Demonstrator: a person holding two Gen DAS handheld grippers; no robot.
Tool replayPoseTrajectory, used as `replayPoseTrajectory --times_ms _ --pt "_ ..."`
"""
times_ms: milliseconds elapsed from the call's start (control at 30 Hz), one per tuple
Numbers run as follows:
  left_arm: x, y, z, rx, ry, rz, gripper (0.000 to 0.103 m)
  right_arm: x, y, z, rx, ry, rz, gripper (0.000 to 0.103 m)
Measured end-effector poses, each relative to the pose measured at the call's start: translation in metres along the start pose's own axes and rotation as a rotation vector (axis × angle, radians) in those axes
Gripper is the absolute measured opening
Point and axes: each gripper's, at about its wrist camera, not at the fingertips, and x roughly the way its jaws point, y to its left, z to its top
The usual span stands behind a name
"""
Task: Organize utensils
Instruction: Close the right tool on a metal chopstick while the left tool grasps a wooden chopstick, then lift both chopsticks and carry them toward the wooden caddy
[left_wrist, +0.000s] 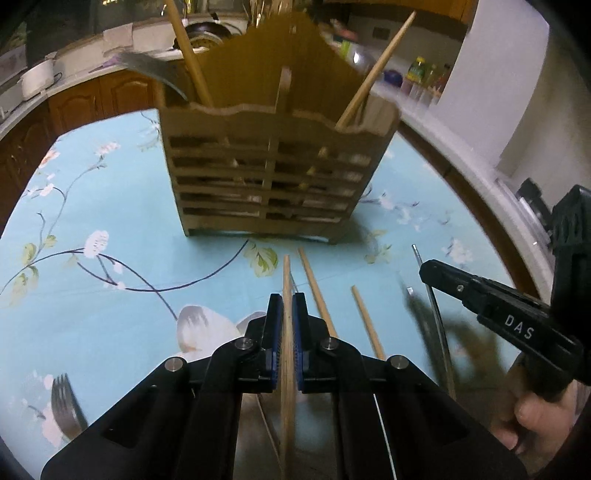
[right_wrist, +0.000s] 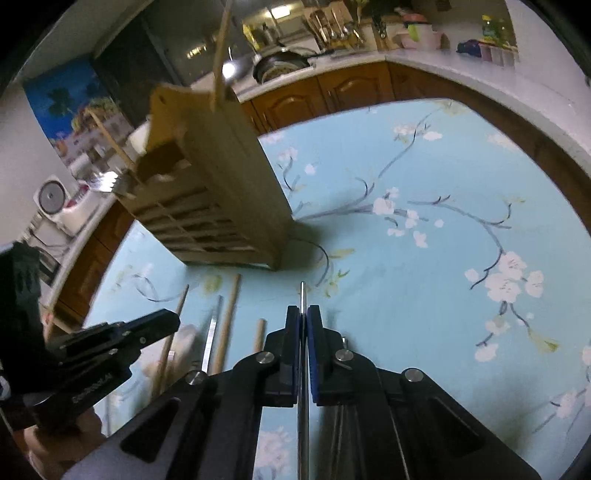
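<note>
A slatted wooden utensil holder (left_wrist: 273, 166) stands on the floral blue tablecloth, with wooden chopsticks and a metal utensil standing in it; it also shows in the right wrist view (right_wrist: 214, 177). My left gripper (left_wrist: 287, 306) is shut on a wooden chopstick (left_wrist: 286, 280) pointing toward the holder. My right gripper (right_wrist: 303, 314) is shut on a thin metal utensil handle (right_wrist: 302, 295); it appears at the right of the left wrist view (left_wrist: 424, 267). Two loose wooden chopsticks (left_wrist: 317, 291) (left_wrist: 367, 321) lie between the grippers.
A fork (left_wrist: 64, 402) lies at the near left of the tablecloth (left_wrist: 110, 206). A flat metal utensil (right_wrist: 211, 343) lies among the chopsticks. Kitchen counter (right_wrist: 443, 62) and wooden cabinets (right_wrist: 332, 92) curve around the table's far side.
</note>
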Motion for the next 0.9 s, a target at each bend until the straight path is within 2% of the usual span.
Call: replayPoseTrajectory --times_ms 200,433,733,900 --pt "-0.037 0.002 -0.001 -0.039 -0.071 -0.060 0.004 -0.037 0.011 0.003 0.002 -0.071 0.036 0.004" --pt "-0.083 0.001 -0.002 -0.045 -0.156 -0.095 0.004 -0.077 0.022 0.004 -0.005 -0.149 0.059 0.004" --pt "-0.140 0.006 0.001 -0.055 -0.264 -0.113 0.004 -0.130 0.044 0.015 -0.034 -0.277 0.090 0.003" --pt "-0.157 0.006 0.003 -0.046 -0.307 -0.114 0.004 -0.149 0.053 0.021 -0.058 -0.328 0.099 0.003"
